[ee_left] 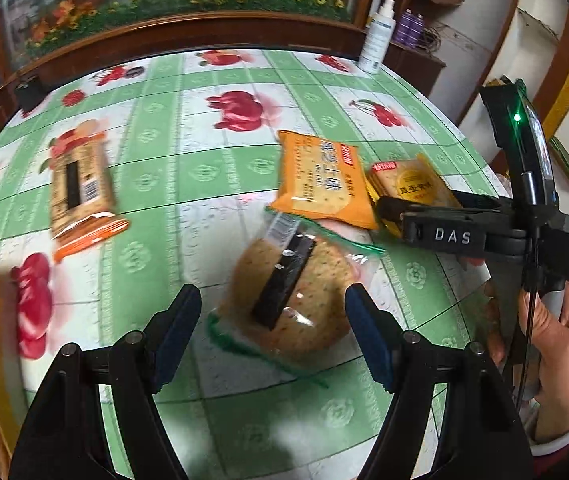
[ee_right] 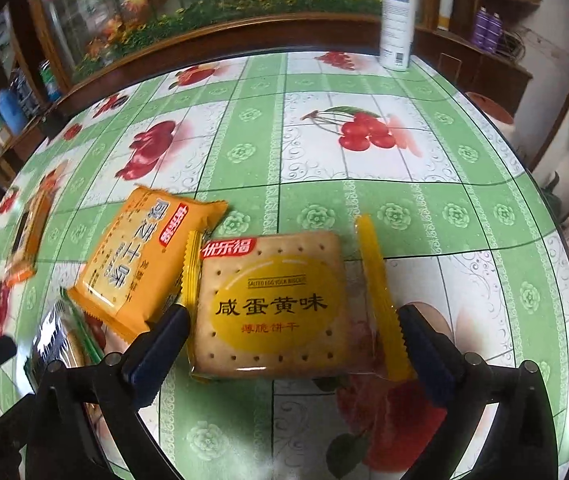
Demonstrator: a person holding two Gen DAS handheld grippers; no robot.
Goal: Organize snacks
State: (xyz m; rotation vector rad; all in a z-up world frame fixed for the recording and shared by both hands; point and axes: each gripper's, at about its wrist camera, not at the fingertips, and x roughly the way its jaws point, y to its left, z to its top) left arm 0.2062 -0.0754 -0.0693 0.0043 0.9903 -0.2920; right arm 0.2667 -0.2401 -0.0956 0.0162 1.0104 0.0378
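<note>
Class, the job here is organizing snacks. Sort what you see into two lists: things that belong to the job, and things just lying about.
Belongs to the job:
- salted egg yolk biscuit pack
- orange cracker pack
- round biscuit in a green-edged wrapper
- tan snack pack

Just lying about:
- white spray bottle
- purple bottles
</note>
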